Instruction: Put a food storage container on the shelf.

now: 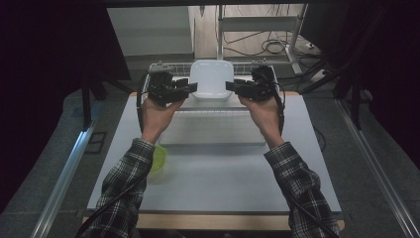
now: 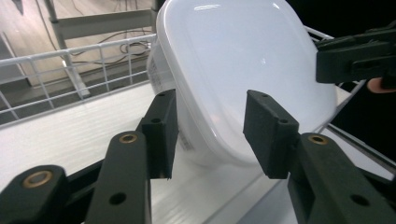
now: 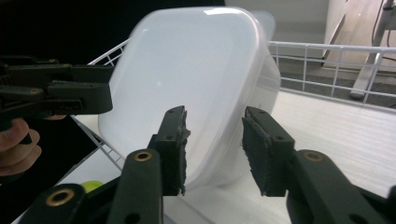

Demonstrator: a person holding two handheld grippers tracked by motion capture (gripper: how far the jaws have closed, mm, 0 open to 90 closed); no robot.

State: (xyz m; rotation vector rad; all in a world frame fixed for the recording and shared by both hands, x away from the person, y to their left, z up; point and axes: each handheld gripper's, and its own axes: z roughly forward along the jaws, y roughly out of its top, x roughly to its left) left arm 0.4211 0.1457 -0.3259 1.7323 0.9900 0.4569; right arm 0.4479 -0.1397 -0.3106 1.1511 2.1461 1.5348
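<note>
Container: a white translucent plastic container (image 1: pixel 211 78), square with rounded corners and a raised rim, smooth and glossy; a label shows on its side wall in the left gripper view (image 2: pixel 243 70).
Container's place: it stands on edge, tilted, in the white wire rack (image 1: pixel 163 67) at the far side of the table (image 1: pixel 223 183), its broad face toward the person, between the two grippers.
Rack: thin white wire grid walls over a ribbed white tray floor (image 2: pixel 70 135).
Left gripper (image 1: pixel 190 88): jaws part open at the container's left edge, the rim between the pads but not pressed.
Right gripper (image 1: pixel 230 86): jaws part open at its right edge, rim between the rough black pads, not gripped.
Other: a green bowl (image 1: pixel 159 157) lies by the left sleeve.
</note>
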